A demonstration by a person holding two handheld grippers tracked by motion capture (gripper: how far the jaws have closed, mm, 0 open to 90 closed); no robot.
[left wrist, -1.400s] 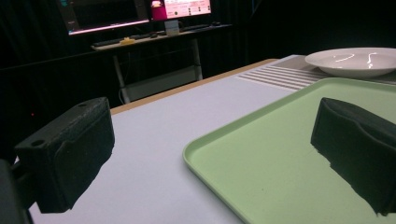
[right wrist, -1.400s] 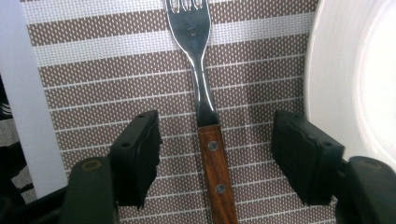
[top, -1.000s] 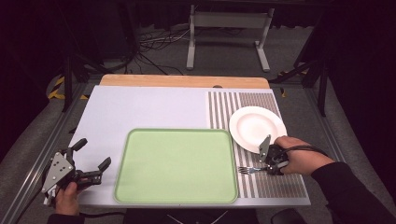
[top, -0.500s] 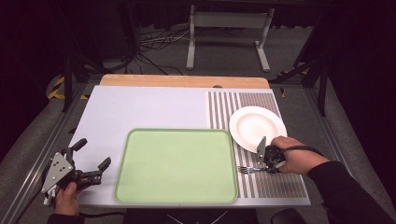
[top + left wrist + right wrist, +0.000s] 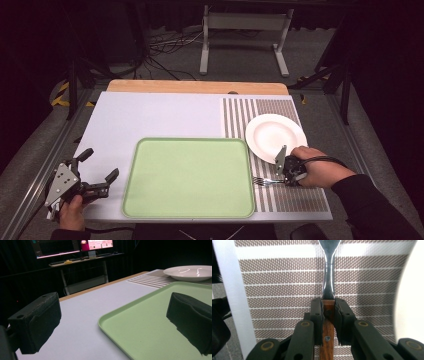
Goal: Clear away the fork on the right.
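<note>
- Dark floor with cables and a metal stand [image 5: 243,30] lies beyond our table [image 5: 165,115], whose pale top has a wooden far edge.
- At the near left corner we hold the left gripper [image 5: 97,170] just above the table; its jaws stand wide apart with nothing between them.
- From the left gripper view, we look across the pale top between the two black pads [image 5: 37,322], and the near corner of the tray [image 5: 150,325] sits just ahead of them.
- Middle of the table, toward us, we see the green tray [image 5: 190,177] lying flat and bare.
- Right of the tray we see a striped mat [image 5: 260,112] running from the far side to the near edge.
- On the mat's far part rests a white plate [image 5: 272,135], just right of the tray's far corner.
- Nearer to us on the mat lies the fork [image 5: 262,181], tines pointing toward the tray and almost at its right rim, with the plate just beyond it.
- We hold the right gripper [image 5: 283,175] at the fork's handle end; its jaws have just been closing on it.
- In the right gripper view, the pads [image 5: 316,312] are clamped on both sides of the fork's [image 5: 329,277] wooden handle where it meets the metal neck, and the plate's [image 5: 412,302] rim curves in at the right.
- Our right hand [image 5: 320,172] rests on the mat behind the gripper, the dark sleeve leading off the near right corner.
</note>
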